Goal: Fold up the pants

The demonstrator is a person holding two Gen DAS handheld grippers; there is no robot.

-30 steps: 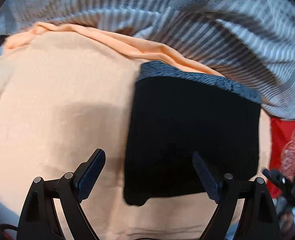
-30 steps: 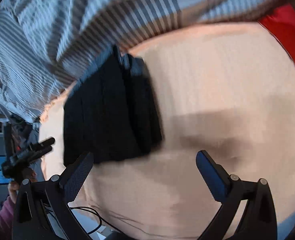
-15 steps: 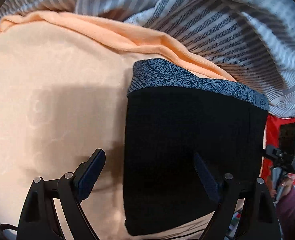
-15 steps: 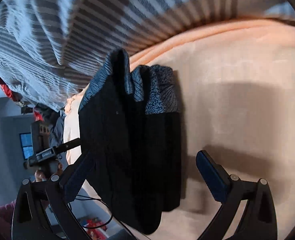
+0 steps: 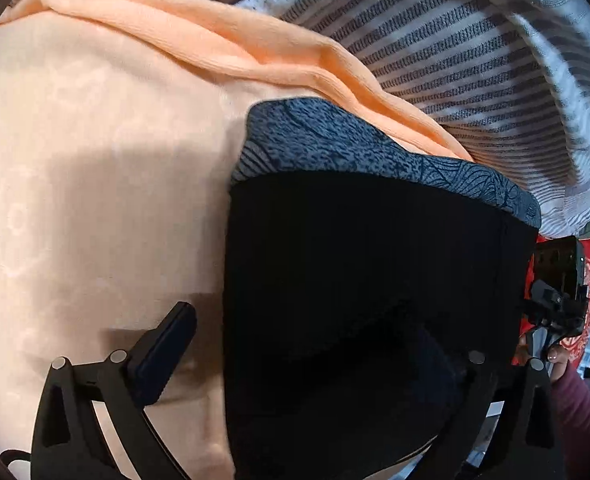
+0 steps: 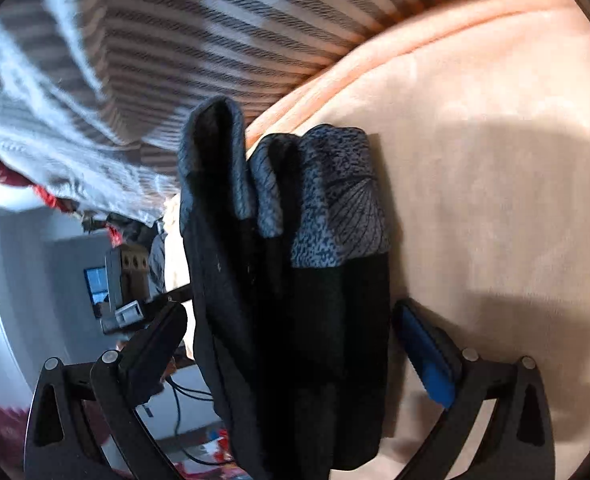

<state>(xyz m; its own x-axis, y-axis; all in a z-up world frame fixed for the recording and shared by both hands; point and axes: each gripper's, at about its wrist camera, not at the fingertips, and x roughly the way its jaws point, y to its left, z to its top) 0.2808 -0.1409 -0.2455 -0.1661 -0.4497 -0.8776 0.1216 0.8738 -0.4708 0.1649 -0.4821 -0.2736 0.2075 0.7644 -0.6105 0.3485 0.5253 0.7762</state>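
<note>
Lying folded on the peach bedsheet (image 5: 87,168), black pants (image 5: 367,280) sit between both grippers: left gripper (image 5: 319,344) jaws opening around them, right gripper (image 6: 295,344) jaws spread, not pressing.

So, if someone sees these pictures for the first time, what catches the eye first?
First the folded black pants with a grey patterned waistband, lying on a peach blanket. Behind them rises a grey striped cover. In the right wrist view, the right tongs stand open around the pants' edge.
</note>
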